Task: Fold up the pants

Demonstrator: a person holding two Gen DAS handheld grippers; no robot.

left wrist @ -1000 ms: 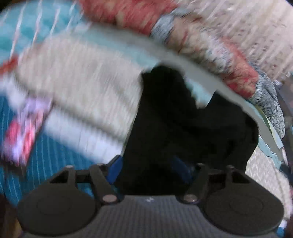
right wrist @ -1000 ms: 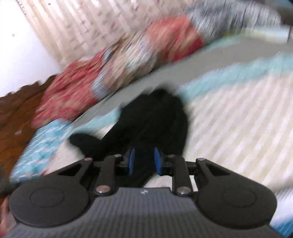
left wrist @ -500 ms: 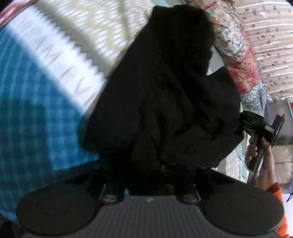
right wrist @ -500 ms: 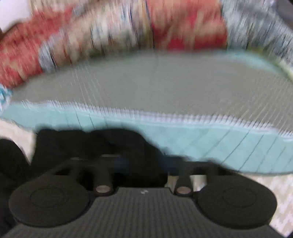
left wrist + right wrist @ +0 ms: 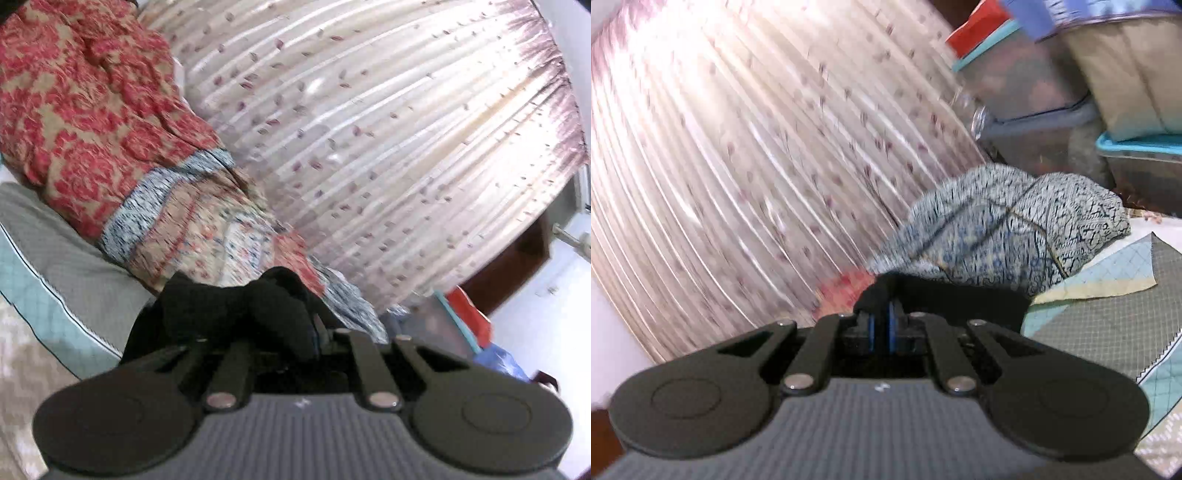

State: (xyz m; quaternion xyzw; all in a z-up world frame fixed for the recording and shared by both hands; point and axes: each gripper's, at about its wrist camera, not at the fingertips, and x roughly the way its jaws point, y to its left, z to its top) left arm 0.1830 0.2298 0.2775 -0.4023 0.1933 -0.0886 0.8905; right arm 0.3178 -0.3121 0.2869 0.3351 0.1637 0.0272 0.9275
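The black pants [image 5: 236,310] bunch over my left gripper [image 5: 284,332], which is shut on the cloth; its fingertips are hidden under the fabric. In the right wrist view my right gripper [image 5: 881,325] is shut, blue pads [image 5: 892,325] nearly together, pinching an edge of the black pants [image 5: 960,302] that stretches off to the right. Both grippers are lifted and point toward the curtain, so the rest of the pants hangs out of sight.
A red floral quilt [image 5: 85,122] and a blue patterned pillow [image 5: 1015,229] lie along the bed's far side. The grey and teal bedspread [image 5: 55,273] is at left. A pleated curtain [image 5: 388,147] hangs behind. Stacked storage boxes [image 5: 1089,92] stand at right.
Both grippers have lifted the pants off the bed and tilted upward; the views now face the curtain instead of the bedspread.
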